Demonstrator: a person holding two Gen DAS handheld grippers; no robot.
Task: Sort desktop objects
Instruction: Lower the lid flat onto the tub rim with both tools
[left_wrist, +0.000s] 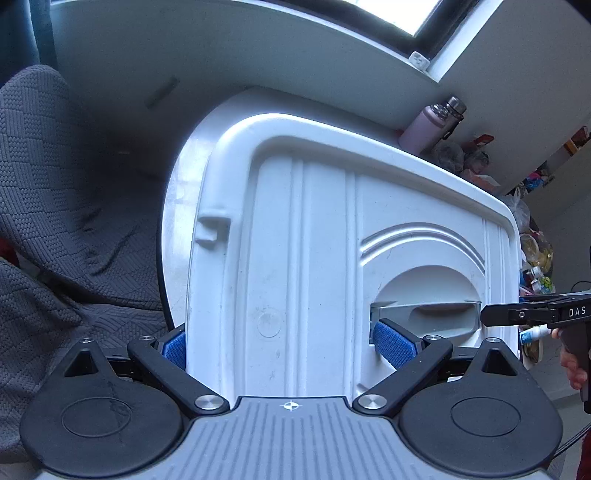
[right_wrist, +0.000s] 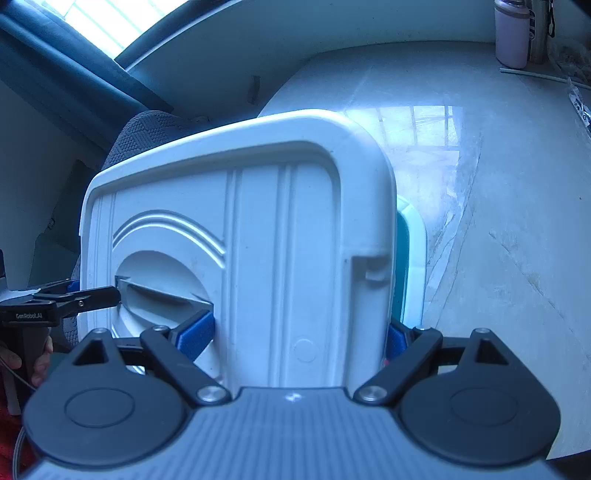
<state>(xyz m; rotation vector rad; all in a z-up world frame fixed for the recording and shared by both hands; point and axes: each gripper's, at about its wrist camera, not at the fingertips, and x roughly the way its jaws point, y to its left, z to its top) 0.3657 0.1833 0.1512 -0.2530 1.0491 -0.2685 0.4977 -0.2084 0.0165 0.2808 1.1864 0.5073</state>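
A big white plastic lid (left_wrist: 314, 221) with a recessed handle (left_wrist: 428, 310) fills both views. In the left wrist view my left gripper (left_wrist: 284, 341) is shut on it, one blue pad (left_wrist: 173, 345) on its left edge and the other in the handle recess. My right gripper (right_wrist: 295, 336) is shut on the same lid (right_wrist: 258, 229) from the opposite side, one pad (right_wrist: 195, 336) in the recess and one at the right edge. Each gripper's tip shows in the other's view, at the handle. A pale blue bin rim (right_wrist: 412, 258) peeks out under the lid.
The lid is over a round white table (right_wrist: 480, 166). A pink bottle (left_wrist: 424, 125) and a steel one stand at its far edge, with bags and clutter (left_wrist: 535, 254) beyond. A grey knitted cover (left_wrist: 55, 192) lies left. A person's hand (left_wrist: 574, 369) holds the right gripper.
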